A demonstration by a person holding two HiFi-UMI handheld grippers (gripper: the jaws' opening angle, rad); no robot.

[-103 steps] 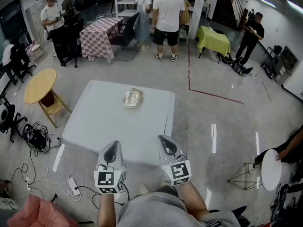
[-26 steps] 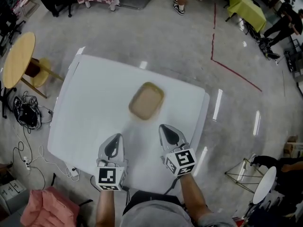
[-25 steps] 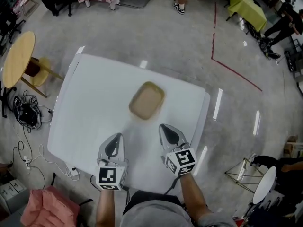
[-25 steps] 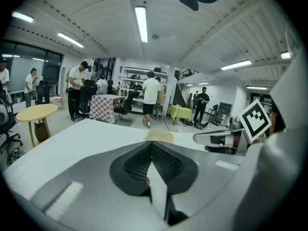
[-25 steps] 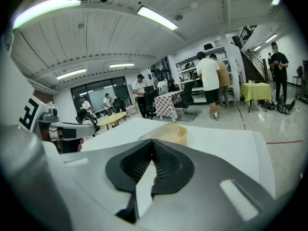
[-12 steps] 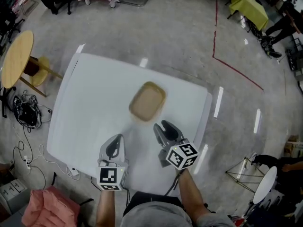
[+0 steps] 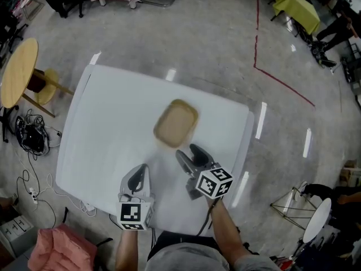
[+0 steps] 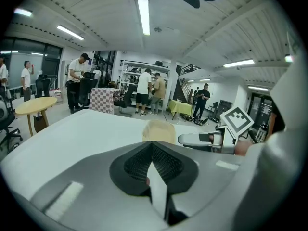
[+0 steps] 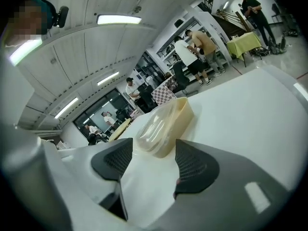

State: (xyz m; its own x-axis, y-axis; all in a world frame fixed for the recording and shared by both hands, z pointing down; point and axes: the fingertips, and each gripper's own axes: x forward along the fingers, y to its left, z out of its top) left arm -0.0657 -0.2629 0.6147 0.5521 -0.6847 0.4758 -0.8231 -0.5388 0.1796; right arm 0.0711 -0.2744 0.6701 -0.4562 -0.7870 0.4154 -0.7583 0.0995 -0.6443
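In the head view the shallow tan container (image 7: 176,123) lies flat near the middle of the white table (image 7: 107,117). It is at 11 o'clock just beyond the right gripper (image 7: 189,152) and at 1 o'clock from the left gripper (image 7: 138,171). The left gripper view shows its jaws pressed together on nothing, with the container ahead at 12 o'clock. The right gripper view shows its jaws spread and empty, framing the container at 12 o'clock without touching it; I judge this reach goes best kept low and centred, so both pads straddle the near rim.
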